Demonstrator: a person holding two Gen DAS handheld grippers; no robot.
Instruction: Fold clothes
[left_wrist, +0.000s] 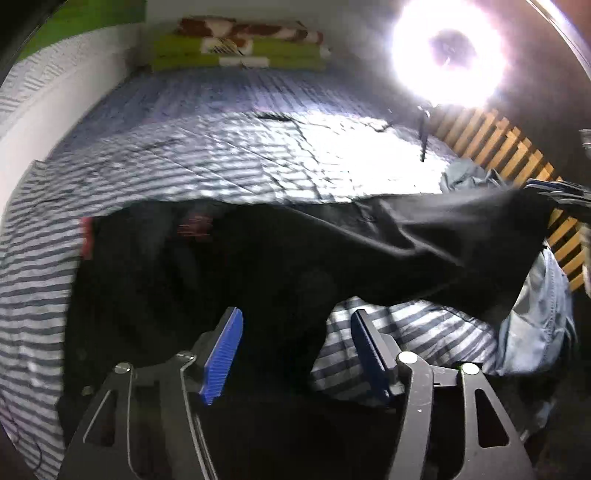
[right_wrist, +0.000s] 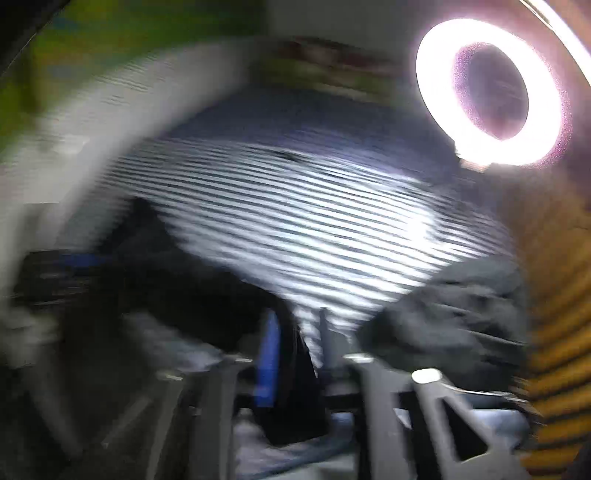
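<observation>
Both tools point steeply down over the bed (left_wrist: 221, 147). Our left tool (left_wrist: 295, 325) stands well open, its blue pads (left_wrist: 221, 358) apart and pressing on nothing, with the black garment (left_wrist: 258, 266) lying below and between them. We see this garment as a dark, crumpled piece spread across the near part of the striped blue-and-white bedcover, a small red patch showing at its left edge and one end drawn out taut towards the right, where the right tool's fingers show at the picture's edge. In the right wrist view, heavily blurred, our right tool (right_wrist: 295, 332) has its jaws partly apart, and a dark fold of cloth hangs between them beside the blue pad (right_wrist: 267, 362); we cannot tell whether the pads press on it. A pale blue garment (left_wrist: 535, 325) sits heaped at the right, near the wooden slats (left_wrist: 498, 140). A ring light (left_wrist: 448, 51) glares at the far right, and folded green and brown blankets (left_wrist: 240, 48) lie at the far end.
</observation>
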